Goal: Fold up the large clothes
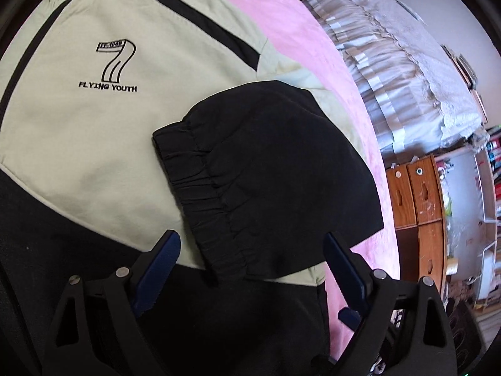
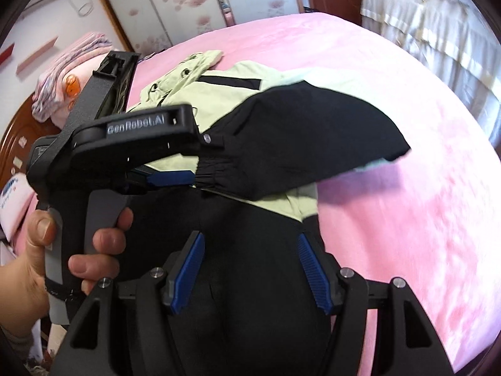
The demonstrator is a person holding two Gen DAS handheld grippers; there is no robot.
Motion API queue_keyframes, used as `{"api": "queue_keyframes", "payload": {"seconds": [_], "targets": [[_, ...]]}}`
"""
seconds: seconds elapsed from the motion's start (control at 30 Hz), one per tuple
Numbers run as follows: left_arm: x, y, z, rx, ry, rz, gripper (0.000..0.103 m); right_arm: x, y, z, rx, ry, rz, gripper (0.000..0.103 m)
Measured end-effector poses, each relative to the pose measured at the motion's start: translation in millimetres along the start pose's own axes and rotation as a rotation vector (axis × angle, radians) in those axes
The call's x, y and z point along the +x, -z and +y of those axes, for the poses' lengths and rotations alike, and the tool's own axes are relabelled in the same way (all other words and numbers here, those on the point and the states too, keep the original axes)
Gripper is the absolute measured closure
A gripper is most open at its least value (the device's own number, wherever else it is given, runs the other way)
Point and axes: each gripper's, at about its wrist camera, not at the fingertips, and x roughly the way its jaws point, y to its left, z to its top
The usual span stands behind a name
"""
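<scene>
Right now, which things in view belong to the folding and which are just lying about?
Part of the job:
- jacket, green and black, lying on the pink bed
- black sleeve, folded across its front
- left gripper and right gripper, jaws open, nothing held

Just lying about:
- folded blankets near the headboard
- wooden drawers
- covered furniture beyond the bed
</scene>
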Motion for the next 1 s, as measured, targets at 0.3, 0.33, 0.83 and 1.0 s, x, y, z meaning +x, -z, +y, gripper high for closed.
{"api": "queue_keyframes", "payload": {"seconds": [0.3, 0.33, 0.83, 1.0], "targets": [[8.2, -15.4, -28.3, 0.106, -0.189, 0.029, 0.097, -9.7, 3.5, -15.6, 0.072, 0.016, 0.001, 0.041], [-1.9, -18.4, -41.0, 0.163, -0.218, -0.001, 0.099, -11.6, 4.2, -16.4, 0.07, 0.026, -0.001, 0.041], [-210.9, -101.3, -117.0, 0.405, -0.377, -0.456, 0.101, 34.4, -68.9, -33.4, 0.108, 0.092, -0.024, 0.041], [-231.5, -114.3, -106.6, 0.389, -0.42, -0.493, 0.101, 72.7, -89.9, -24.9, 0.049, 0.165, 0.029, 0.041]]}}
